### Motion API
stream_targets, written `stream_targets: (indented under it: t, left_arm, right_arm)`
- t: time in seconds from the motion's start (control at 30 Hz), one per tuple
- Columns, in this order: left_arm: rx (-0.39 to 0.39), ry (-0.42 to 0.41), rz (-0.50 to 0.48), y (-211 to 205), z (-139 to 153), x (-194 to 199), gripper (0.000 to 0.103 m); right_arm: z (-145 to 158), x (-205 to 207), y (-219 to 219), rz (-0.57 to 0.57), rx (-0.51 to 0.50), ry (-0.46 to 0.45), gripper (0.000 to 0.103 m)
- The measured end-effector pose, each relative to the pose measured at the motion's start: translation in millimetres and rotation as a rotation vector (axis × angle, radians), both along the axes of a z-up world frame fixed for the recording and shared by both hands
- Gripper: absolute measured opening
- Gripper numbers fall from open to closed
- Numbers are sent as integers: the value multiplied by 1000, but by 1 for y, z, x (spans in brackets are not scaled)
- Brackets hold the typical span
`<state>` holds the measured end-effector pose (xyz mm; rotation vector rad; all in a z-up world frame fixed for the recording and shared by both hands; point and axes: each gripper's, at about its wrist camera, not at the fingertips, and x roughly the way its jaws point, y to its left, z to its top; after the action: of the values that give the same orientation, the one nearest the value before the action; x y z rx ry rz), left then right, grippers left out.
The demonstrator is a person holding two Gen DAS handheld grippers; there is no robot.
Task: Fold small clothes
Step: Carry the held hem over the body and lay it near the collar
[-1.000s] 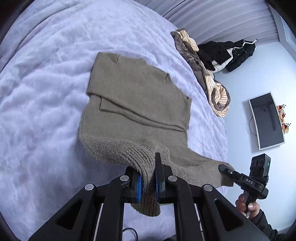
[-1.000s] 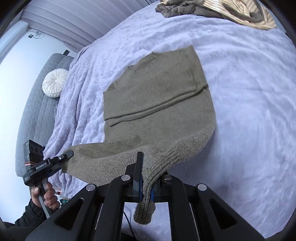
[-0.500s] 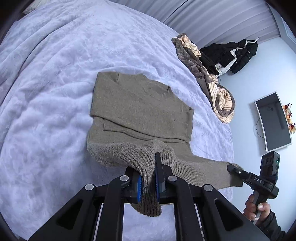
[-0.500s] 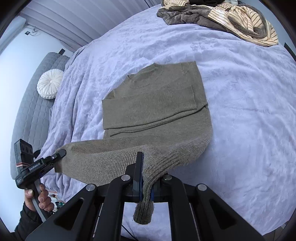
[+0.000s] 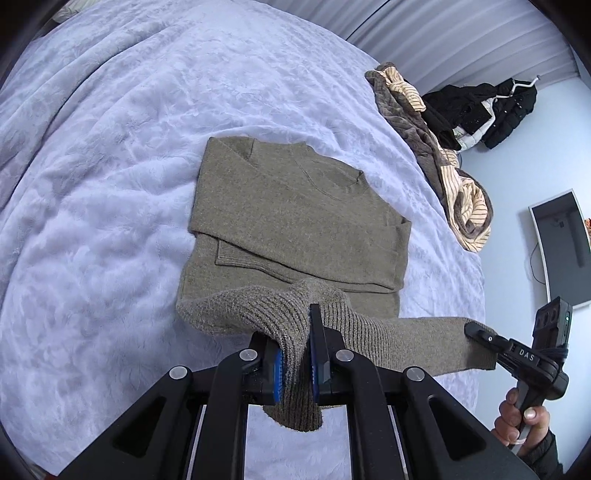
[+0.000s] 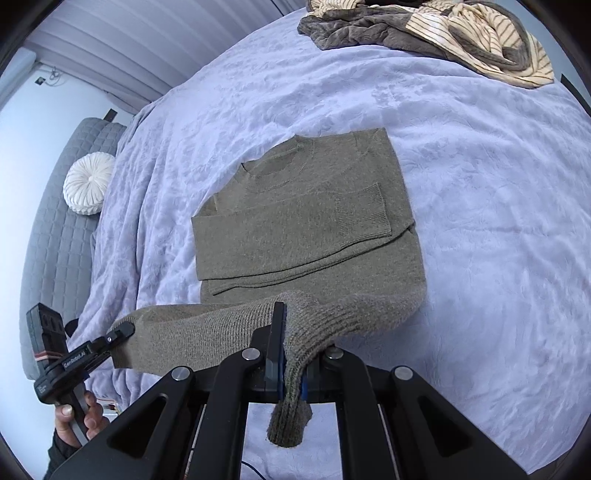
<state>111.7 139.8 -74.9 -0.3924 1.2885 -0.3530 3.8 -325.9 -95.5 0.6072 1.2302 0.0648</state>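
An olive knit sweater (image 5: 295, 214) (image 6: 306, 229) lies on a pale lilac bedspread (image 5: 110, 184) (image 6: 480, 184), collar away from me, both sleeves folded across the chest. Its ribbed bottom hem is lifted off the bed and stretched between both grippers. My left gripper (image 5: 295, 363) is shut on one hem corner; a fold of knit hangs below its blue pads. My right gripper (image 6: 290, 363) is shut on the other corner. Each wrist view shows the other gripper at the far end of the taut hem: the right gripper (image 5: 480, 330) and the left gripper (image 6: 123, 330).
A heap of brown and cream striped clothes (image 5: 443, 162) (image 6: 443, 33) lies at the bed's far edge. Dark jackets (image 5: 487, 107) hang beyond it; a monitor (image 5: 561, 247) is on the wall. A grey quilted headboard with a white round cushion (image 6: 88, 182) stands at the bed's other end.
Both grippers have carried the lifted hem forward over the sweater's lower body, so less of the body shows and the bent-over part has grown. Both grips are unchanged.
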Motion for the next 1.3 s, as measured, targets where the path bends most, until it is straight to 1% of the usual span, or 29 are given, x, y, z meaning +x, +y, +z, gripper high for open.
stream_targets:
  t: [0.27, 0.53, 0.73, 1.07, 1.3]
  left_arm:
    - [36, 40, -1, -8, -22, 27, 12]
    - [75, 84, -17, -21, -47, 56, 12]
    - [95, 109, -35, -35, -59, 73, 12]
    - [112, 132, -46, -51, -75, 107, 12]
    - [165, 160, -74, -62, -103, 126, 12]
  right_arm:
    - [-20, 30, -4, 12, -13, 41, 6]
    - [-48, 63, -11, -15, 0, 78, 6]
    - [-64, 84, -21, -42, 17, 99, 6]
    - [-89, 114, -30, -34, 16, 135, 6]
    - [-114, 130, -35, -38, 15, 163, 6]
